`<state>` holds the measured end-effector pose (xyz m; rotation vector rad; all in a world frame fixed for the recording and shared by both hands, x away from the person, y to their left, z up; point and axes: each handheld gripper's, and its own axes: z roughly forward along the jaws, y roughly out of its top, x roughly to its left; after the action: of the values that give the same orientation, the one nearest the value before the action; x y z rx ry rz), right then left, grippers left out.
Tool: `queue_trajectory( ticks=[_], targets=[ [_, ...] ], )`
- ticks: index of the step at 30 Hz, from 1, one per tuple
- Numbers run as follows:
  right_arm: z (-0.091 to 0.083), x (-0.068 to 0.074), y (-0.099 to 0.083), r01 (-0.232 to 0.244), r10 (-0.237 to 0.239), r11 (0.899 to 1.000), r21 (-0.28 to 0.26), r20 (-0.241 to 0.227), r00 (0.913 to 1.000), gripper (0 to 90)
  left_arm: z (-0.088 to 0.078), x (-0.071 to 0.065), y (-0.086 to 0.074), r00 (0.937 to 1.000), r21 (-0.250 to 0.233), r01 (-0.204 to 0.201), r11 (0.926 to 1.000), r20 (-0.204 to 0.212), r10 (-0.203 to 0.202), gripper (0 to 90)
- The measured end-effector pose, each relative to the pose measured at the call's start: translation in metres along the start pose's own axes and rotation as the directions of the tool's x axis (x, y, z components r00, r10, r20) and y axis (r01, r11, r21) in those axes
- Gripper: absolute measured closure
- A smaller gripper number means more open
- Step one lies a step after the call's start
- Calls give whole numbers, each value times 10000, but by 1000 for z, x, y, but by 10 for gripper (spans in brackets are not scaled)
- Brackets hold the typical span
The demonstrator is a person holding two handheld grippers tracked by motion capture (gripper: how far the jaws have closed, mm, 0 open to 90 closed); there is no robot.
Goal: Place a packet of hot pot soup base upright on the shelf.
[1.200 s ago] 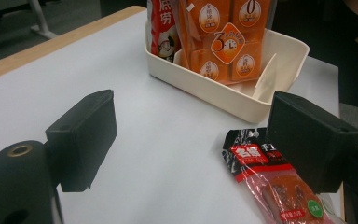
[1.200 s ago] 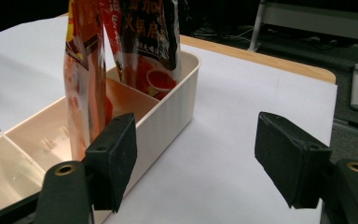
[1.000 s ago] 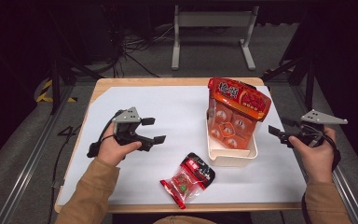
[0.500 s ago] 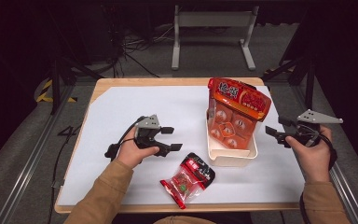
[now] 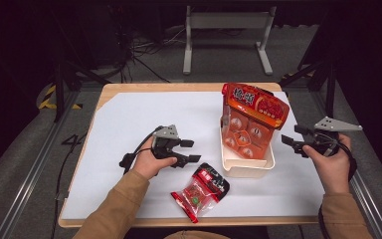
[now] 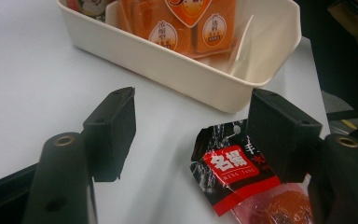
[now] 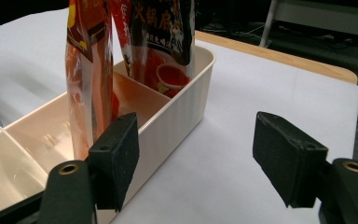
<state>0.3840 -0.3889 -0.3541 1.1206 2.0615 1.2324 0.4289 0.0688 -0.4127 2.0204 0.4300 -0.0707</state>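
Observation:
A small red and black snack packet point(image 5: 201, 191) lies flat near the table's front edge. My left gripper point(image 5: 191, 151) hovers just to its upper left and is open. Its jaws have just been closing. In the left gripper view the packet point(image 6: 235, 172) lies below the right jaw, and no pad presses on it. A cream bin point(image 5: 248, 167) holds a tall orange bag point(image 5: 253, 117) standing upright. My right gripper point(image 5: 288, 142) waits open to the right of the bin. Its jaws have just closed a little, with nothing gripped.
White paper point(image 5: 129, 124) covers the wooden table, with bare room on its left half. The bin point(image 7: 177, 116) has dividers, and its near compartment holds nothing. A second, darker bag point(image 7: 163, 32) stands behind the orange one point(image 7: 88, 70). A metal stand point(image 5: 226, 30) is on the floor beyond the table.
My left hand has moved right and toward the table's front, down to the red packet. Its jaws have narrowed. The right hand has stayed beside the bin.

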Motion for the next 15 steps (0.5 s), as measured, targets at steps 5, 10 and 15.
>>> queue_trajectory(
  ticks=[5,10,15],
  targets=[
    [0,0,1,1,-1,10000,13,-147,9999,337,6,0,1,9997,336,47,9994,248,-56,403],
    [1,0,0,-24,24,10000,27,-210,9998,338,16,0,1,9988,654,131,9978,462,-161,411],
    [2,0,0,9,-8,10000,49,-257,9997,338,25,1,2,9974,863,303,9958,633,-358,385]
  ],
)
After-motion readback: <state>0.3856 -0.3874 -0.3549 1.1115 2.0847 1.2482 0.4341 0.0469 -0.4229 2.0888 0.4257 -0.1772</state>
